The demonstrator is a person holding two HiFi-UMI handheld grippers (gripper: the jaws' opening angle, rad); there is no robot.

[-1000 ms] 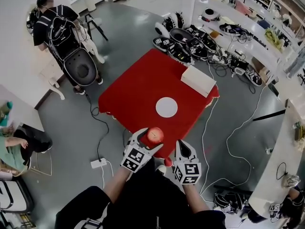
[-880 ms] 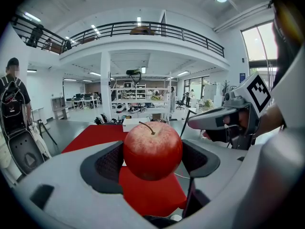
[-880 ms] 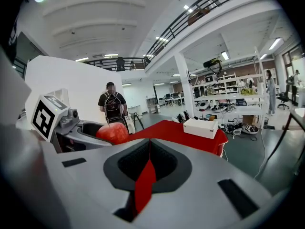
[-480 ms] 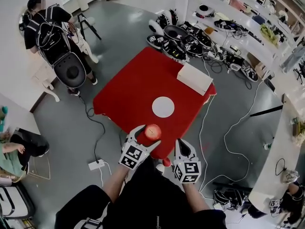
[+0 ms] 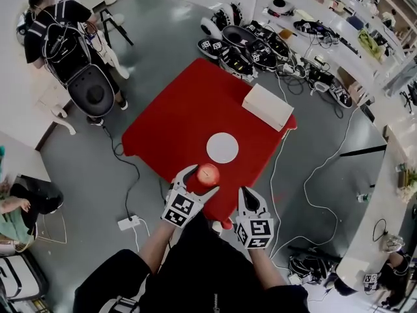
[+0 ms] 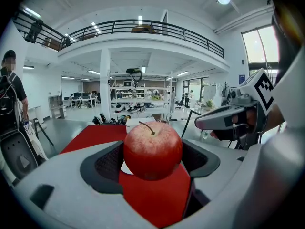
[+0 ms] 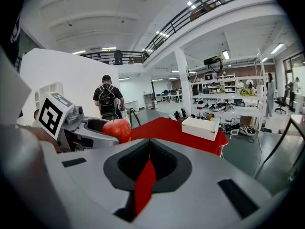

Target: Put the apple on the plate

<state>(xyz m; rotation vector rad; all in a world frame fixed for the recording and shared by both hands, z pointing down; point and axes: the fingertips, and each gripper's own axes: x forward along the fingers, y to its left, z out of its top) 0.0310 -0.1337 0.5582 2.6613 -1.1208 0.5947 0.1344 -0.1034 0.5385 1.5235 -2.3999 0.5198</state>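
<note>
Left tool (image 5: 202,178) pinching apple (image 5: 208,173) over red surface (image 5: 176,126), plate (image 5: 222,147) ahead, white box (image 5: 267,106) beyond, right tool (image 5: 248,194) pressed together, stem (image 6: 148,128) visible only in left gripper view

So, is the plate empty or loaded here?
Empty: the plate lies bare on the table, while the apple sits clamped in the left gripper, short of it.
</note>
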